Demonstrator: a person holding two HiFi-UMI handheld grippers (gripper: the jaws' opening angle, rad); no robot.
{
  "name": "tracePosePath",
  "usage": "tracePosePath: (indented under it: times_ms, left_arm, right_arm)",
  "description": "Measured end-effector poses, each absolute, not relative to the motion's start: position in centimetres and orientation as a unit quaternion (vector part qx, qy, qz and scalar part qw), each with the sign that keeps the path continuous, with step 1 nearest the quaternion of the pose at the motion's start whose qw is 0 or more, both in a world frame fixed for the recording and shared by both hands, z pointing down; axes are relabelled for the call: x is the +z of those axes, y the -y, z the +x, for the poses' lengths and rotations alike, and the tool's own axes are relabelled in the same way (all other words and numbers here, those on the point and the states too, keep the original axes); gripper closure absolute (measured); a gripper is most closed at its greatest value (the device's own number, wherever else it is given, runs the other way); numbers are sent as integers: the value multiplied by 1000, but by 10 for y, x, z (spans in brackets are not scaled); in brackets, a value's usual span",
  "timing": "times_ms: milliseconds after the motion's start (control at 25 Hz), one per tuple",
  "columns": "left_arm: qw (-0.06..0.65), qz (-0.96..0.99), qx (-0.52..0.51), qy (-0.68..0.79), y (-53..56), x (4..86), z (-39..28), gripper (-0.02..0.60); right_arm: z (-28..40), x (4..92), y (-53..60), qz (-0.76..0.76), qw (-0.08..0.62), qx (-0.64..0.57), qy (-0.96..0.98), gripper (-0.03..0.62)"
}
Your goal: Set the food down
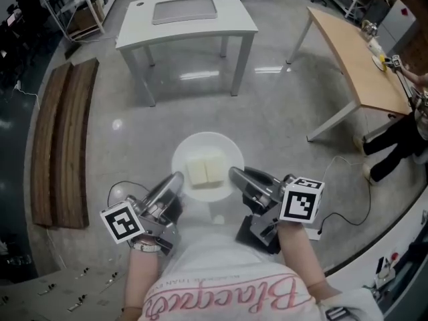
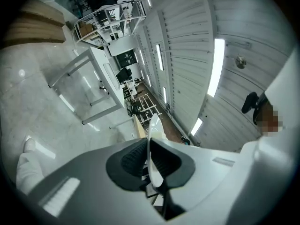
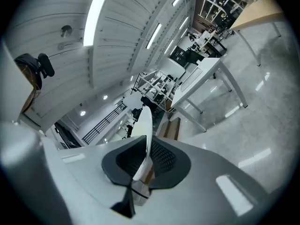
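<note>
Item: white plate (image 1: 208,142), frame centre, held above the floor (image 1: 281,105). Contents: two pale food blocks (image 1: 206,170), side by side. Left gripper (image 1: 175,179) clamped on its left rim; right gripper (image 1: 235,174) clamped on its right rim.

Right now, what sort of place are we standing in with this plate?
Probably a lab or workshop hall: a polished concrete floor, a white work table, a wooden-topped table and metal shelving racks.
</note>
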State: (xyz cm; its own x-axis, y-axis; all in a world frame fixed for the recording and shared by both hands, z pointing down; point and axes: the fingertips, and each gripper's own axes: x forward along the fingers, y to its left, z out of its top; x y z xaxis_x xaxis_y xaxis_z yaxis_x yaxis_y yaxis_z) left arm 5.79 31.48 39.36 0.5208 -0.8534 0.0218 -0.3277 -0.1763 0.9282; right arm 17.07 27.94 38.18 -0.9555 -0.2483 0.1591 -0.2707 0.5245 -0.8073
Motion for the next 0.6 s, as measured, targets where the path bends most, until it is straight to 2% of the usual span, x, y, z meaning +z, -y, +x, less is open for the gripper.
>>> tracePosePath:
  times_ms: [600]
  left_arm:
    - [512, 703, -281, 406, -217, 396, 7, 560]
  right_arm:
    - [121, 384, -187, 166, -2, 494, 853, 572]
